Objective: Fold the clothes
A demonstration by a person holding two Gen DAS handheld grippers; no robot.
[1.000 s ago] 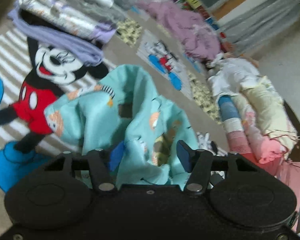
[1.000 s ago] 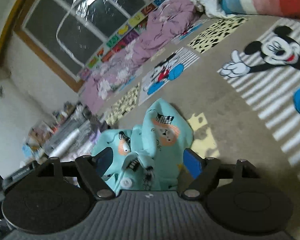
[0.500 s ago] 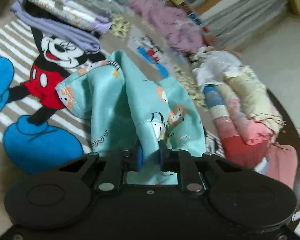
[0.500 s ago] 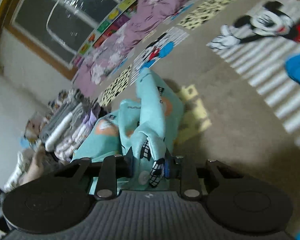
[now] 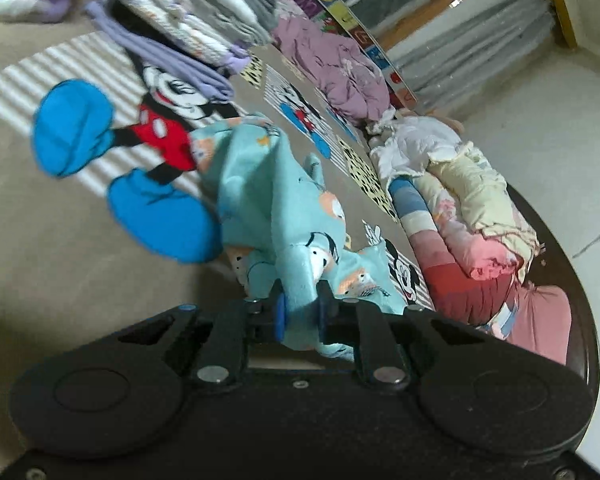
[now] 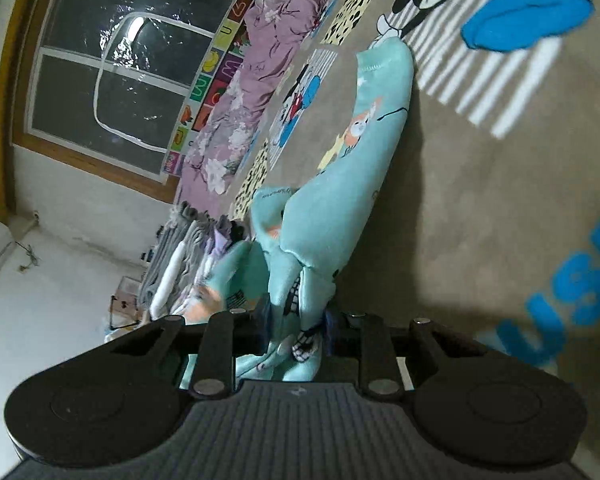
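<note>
Left tongs (image 5: 301, 312): clamped on a bunched fold of the teal garment (image 5: 272, 200).
Right tongs (image 6: 296, 326): clamped on another fold of it (image 6: 340, 200).
Teal garment: hangs from both tongs, far end trailing towards 12 o'clock over the cartoon rug (image 5: 60, 240).
Folded stack (image 5: 204, 12): at 11 o'clock on the rug.
Rolled bedding (image 5: 460, 216): at 2 o'clock.

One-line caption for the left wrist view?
Left gripper clamps teal garment above cartoon rug.

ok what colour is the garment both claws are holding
Light teal garment with orange-and-black cartoon prints; clearest in the left wrist view.
</note>
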